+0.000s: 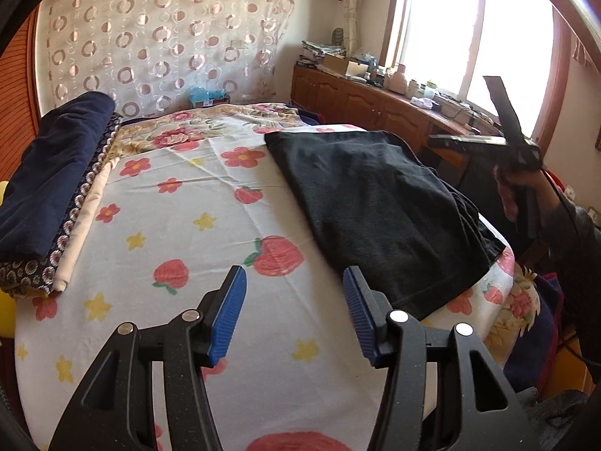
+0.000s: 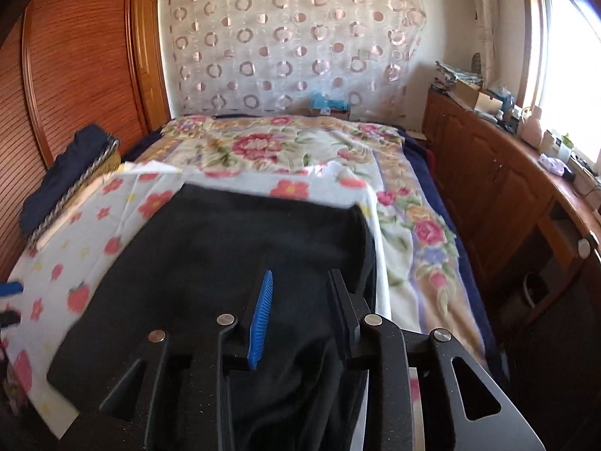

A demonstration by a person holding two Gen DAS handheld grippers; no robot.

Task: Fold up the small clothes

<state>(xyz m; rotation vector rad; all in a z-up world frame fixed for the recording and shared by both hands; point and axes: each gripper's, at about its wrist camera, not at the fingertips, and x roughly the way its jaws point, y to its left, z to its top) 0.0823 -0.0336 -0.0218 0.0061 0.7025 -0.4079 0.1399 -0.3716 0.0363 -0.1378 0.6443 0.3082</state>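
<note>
The black garment (image 1: 379,203) lay at the bed's (image 1: 210,195) right edge (folded); both the left gripper (image 1: 295,314) and the right gripper (image 2: 300,312) stood apart, holding nothing.

black garment (image 1: 383,210): matt fleecy cloth | bedsheet (image 1: 195,248): smooth printed cotton | cabinet (image 2: 488,188): glossy wood

A bed (image 1: 526,293) is carrying everything here. A floral blanket (image 2: 424,233) is covering it, and a white sheet printed with strawberries and flowers (image 1: 210,203) is lying spread over the blanket's near part. A black garment (image 1: 379,210) is lying flat on the sheet toward its right side. A stack of folded clothes, dark blue on top (image 1: 52,188), is sitting at the sheet's left edge.
</note>
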